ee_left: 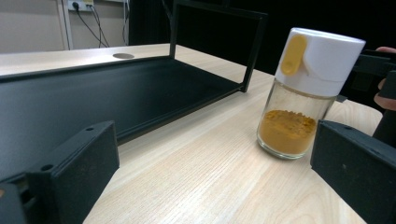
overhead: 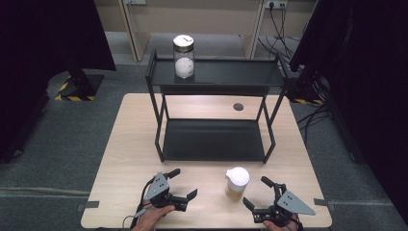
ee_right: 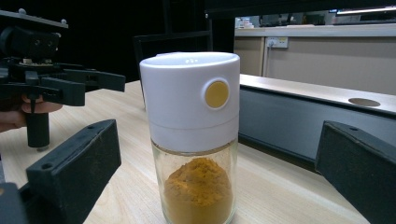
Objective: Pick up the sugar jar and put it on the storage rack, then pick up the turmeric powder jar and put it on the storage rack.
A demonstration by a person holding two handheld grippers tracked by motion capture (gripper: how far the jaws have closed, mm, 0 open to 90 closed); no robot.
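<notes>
The worktop [overhead: 125,144] carries a black 2-tier shelf [overhead: 216,139] at its far middle. The spice jar [overhead: 236,183] of orange powder stands upright near the front edge, between the left gripper [overhead: 182,184] and right gripper [overhead: 257,192], both with fingers spread wide, touching nothing.

Pale wooden table [overhead: 125,159], black two-tier rack [overhead: 214,139] on it, spice jar [overhead: 236,183] upright near the front edge
</notes>
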